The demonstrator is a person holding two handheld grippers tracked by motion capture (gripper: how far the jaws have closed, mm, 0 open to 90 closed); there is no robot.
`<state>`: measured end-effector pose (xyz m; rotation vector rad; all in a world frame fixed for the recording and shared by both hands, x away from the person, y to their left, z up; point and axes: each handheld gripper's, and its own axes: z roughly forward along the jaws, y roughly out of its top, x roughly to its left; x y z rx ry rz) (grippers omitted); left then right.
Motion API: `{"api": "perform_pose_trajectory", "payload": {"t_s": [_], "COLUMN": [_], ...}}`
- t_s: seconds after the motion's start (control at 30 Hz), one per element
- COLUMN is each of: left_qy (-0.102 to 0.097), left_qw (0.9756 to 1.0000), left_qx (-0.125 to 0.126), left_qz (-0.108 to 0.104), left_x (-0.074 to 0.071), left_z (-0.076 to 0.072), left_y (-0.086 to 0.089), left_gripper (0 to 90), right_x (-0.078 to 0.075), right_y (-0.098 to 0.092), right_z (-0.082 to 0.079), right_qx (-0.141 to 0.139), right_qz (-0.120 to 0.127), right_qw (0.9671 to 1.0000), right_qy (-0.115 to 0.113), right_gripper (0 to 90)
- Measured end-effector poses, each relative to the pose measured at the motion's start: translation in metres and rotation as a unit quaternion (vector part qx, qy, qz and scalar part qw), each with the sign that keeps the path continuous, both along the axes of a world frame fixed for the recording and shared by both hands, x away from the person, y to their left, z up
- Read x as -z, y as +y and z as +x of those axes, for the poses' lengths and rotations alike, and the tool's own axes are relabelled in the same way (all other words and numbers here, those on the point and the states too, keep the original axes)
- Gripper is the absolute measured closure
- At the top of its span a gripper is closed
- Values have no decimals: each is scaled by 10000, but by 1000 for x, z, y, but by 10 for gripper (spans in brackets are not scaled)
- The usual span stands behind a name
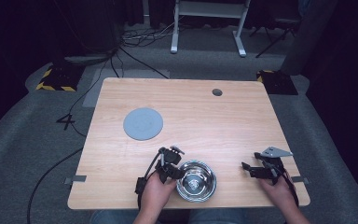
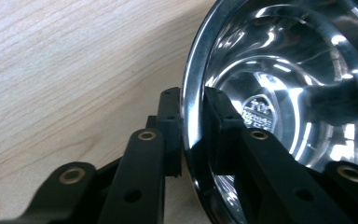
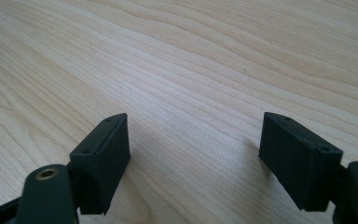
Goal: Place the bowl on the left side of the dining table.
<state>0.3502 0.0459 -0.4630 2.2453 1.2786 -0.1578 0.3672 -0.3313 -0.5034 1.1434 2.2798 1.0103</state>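
A dark room with grey carpet surrounds the pale wooden tabletop (image 1: 205, 112). In the high view, the shiny round steel bowl (image 1: 196, 180) sits at the near edge, the left hand-held gripper (image 1: 173, 169) at its rim; a flat grey round disc (image 1: 142, 123) lies well apart.

The left gripper view shows the jaws clamped on the bowl's rim (image 2: 192, 116): grasp made, lifting and placing seemingly remain.

The right gripper view shows the right hand-held gripper (image 3: 193, 154), jaws apart, over bare wood.
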Motion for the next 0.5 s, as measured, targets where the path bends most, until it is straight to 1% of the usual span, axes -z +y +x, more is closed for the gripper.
{"api": "perform_pose_trajectory", "payload": {"t_s": [0.03, 0.07, 0.1, 0.13, 0.27, 0.3, 0.33, 0.4, 0.43, 0.5], "left_qy": [-7, -40, -60, -60, -252, -268, -277, -332, -404, -457], "left_qw": [9999, 9998, 9997, 9997, 9997, 9996, 9996, 9994, 9992, 9989], "left_qx": [2, 20, 13, 13, 23, 18, 60, 36, 5, -2], "left_qz": [-124, -182, -217, -217, 19, -25, -31, -39, 47, 89], "left_x": [-2, -4, -7, -7, -17, -18, -20, -23, -27, -30], "left_z": [0, -1, -1, -1, -4, -5, -5, -5, -6, -5], "left_y": [0, 1, 2, 2, -4, -5, -4, -6, -6, -6], "left_gripper": [806, 816, 826, 831, 833, 833, 833, 833, 833, 833], "right_x": [0, 0, 0, 0, 0, 0, 0, 0, 0, 0], "right_y": [0, 0, 0, 0, 0, 0, 0, 0, 0, 0], "right_z": [0, 0, 0, 0, 0, 0, 0, 0, 0, 0], "right_qx": [0, 1, 0, 0, 1, 1, 0, 1, 0, 1], "right_qz": [2, 1, 2, 2, -3, -4, -1, -4, -5, -5], "right_qw": [10000, 10000, 10000, 10000, 10000, 10000, 10000, 10000, 10000, 10000], "right_qy": [0, 1, 0, 0, -3, -2, -2, -1, -2, -3], "right_gripper": [243, 243, 243, 243, 243, 243, 243, 243, 243, 243]}}
